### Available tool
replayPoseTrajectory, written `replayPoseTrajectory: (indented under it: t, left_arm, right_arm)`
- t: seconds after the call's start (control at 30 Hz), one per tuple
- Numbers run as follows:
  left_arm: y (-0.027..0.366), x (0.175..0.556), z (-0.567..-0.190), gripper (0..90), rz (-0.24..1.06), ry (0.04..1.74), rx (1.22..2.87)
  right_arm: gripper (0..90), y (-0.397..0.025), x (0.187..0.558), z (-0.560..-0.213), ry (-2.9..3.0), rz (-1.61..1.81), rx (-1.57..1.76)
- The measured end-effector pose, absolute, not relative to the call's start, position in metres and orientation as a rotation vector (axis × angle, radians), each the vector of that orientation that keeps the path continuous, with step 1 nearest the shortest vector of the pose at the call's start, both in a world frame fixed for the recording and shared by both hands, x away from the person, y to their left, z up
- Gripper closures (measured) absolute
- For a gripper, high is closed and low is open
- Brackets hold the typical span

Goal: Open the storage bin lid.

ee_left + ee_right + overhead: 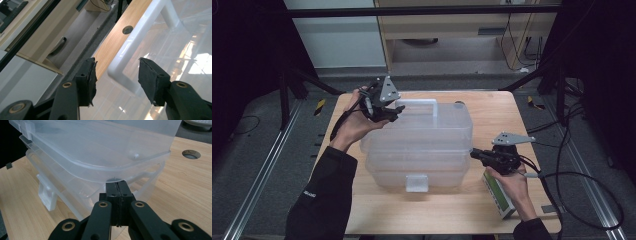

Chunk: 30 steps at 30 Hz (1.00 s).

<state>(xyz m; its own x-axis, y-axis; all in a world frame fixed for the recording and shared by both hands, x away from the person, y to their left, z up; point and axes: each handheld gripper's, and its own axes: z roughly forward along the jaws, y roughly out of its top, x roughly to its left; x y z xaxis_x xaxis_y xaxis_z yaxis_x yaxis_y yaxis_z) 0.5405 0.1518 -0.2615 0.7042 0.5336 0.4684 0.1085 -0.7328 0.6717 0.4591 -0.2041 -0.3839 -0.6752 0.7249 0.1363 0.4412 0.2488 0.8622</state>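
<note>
A clear plastic storage box (422, 145) stands in the middle of the wooden table (492, 112). It has a white carry handle (424, 103) on its lid and a white latch (417, 182) at the front. My left gripper (394, 112) hovers open over the lid's back left. In the left gripper view the handle's corner (125, 75) lies between and just beyond the spread jaws of the left gripper (117, 72). My right gripper (473, 152) is shut at the box's right side. In the right gripper view the right gripper (117, 186) touches just under the lid's rim (112, 178), with nothing between its jaws.
A green and white carton (499, 192) lies on the table under the right hand. A round cable hole (459, 103) sits in the table behind the box. Cables trail off the table's right edge. Dark frame posts stand at the back corners.
</note>
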Motion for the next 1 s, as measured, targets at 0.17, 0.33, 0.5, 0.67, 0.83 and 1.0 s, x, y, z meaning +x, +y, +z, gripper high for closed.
replayPoseTrajectory:
  t: [0.17, 0.33, 0.5, 0.67, 0.83, 1.0]
  left_arm:
    - [0.167, 0.529, -0.258, 47.1, 0.877, 0.536, 2.233]
    - [0.192, 0.516, -0.256, 47.0, 0.863, 0.643, 2.117]
    - [0.224, 0.504, -0.261, 48.1, 0.86, 0.773, 1.993]
    - [0.249, 0.491, -0.266, 50.1, 0.887, 0.858, 1.893]
    - [0.27, 0.476, -0.278, 53.2, 0.904, 0.914, 1.781]
    - [0.291, 0.463, -0.3, 57.4, 0.915, 0.982, 1.694]
  right_arm:
    - [90.0, -0.204, 0.459, -0.384, 2.234, 1.393, 1.08]
    - [90.0, -0.204, 0.459, -0.384, 2.233, 1.392, 1.082]
    - [90.0, -0.204, 0.458, -0.384, 2.233, 1.388, 1.085]
    - [90.0, -0.203, 0.458, -0.384, 2.233, 1.386, 1.086]
    - [89.9, -0.203, 0.458, -0.383, 2.234, 1.377, 1.085]
    - [90.0, -0.203, 0.457, -0.383, 2.234, 1.376, 1.083]
